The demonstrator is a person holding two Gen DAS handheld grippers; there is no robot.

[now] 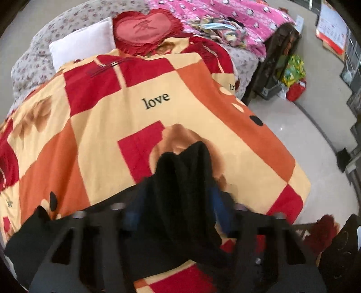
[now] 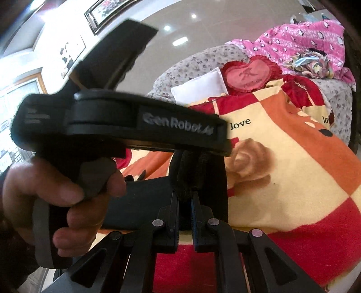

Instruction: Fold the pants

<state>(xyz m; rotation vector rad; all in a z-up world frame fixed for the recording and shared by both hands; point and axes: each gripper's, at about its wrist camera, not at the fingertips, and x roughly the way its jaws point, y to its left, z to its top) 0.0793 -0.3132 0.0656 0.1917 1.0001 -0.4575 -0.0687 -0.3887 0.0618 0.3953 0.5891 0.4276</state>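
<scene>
The black pants (image 1: pixel 182 175) hang in a bunched fold above the patchwork blanket (image 1: pixel 126 112). My left gripper (image 1: pixel 178 202) is shut on them, and the cloth fills the gap between its blue pads (image 1: pixel 220 202). In the right wrist view my right gripper (image 2: pixel 185 196) is shut on another bunch of the black pants (image 2: pixel 189 171), its jaws nearly together. A person's hand (image 2: pixel 67 191) holds the left gripper's black body (image 2: pixel 144 126) close in front of the right camera. The left fingertips are hidden there.
A red heart cushion (image 1: pixel 146 29), a white pillow (image 1: pixel 83 47) and a pink blanket (image 1: pixel 225 15) lie at the far end of the bed. The bed's edge runs down the right, with pale floor (image 1: pixel 293 135) and bags (image 1: pixel 293 69) beyond.
</scene>
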